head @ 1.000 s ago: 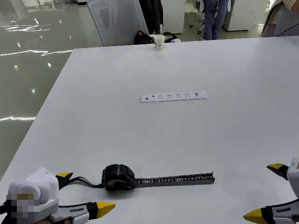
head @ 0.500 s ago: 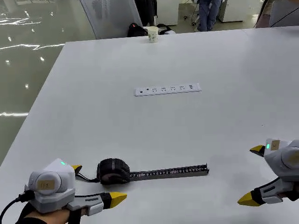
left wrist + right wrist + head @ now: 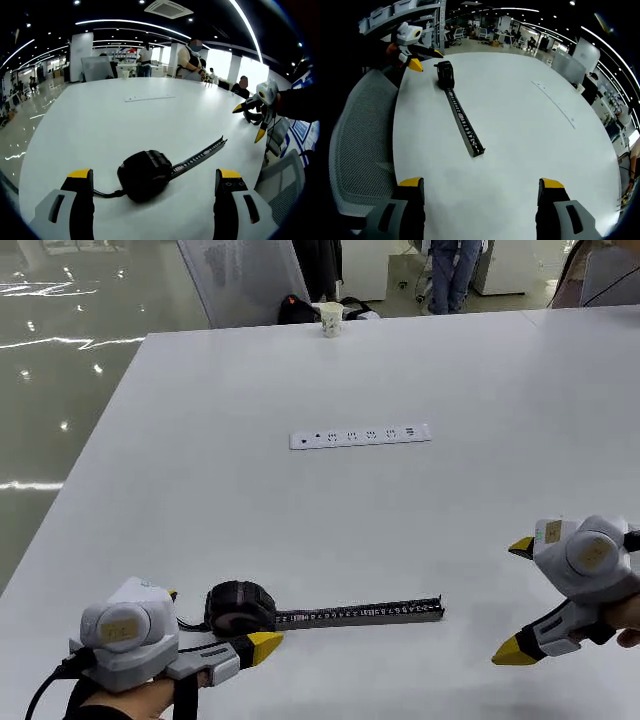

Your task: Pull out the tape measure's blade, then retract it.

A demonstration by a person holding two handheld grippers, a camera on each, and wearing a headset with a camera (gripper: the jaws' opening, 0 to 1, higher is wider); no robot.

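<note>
A black tape measure (image 3: 240, 607) lies near the table's front edge with its dark blade (image 3: 360, 614) pulled out to the right, flat on the table. My left gripper (image 3: 220, 625) is open, its yellow-tipped jaws standing either side of the case (image 3: 145, 174) without touching it; a black strap trails from the case toward it. My right gripper (image 3: 520, 598) hovers open to the right of the blade's end hook (image 3: 476, 151), well apart from it. From the right gripper view, the blade (image 3: 461, 124) runs away to the case (image 3: 444, 73).
A white power strip (image 3: 360, 436) lies mid-table and a paper cup (image 3: 331, 318) stands at the far edge. People stand beyond the table. The white tabletop (image 3: 480, 380) spreads wide to the right; its left edge drops to a shiny floor.
My left gripper has moved forward so its jaws flank the tape measure's case. My right gripper has risen and come a little inward toward the blade's end. The tape measure has stayed put.
</note>
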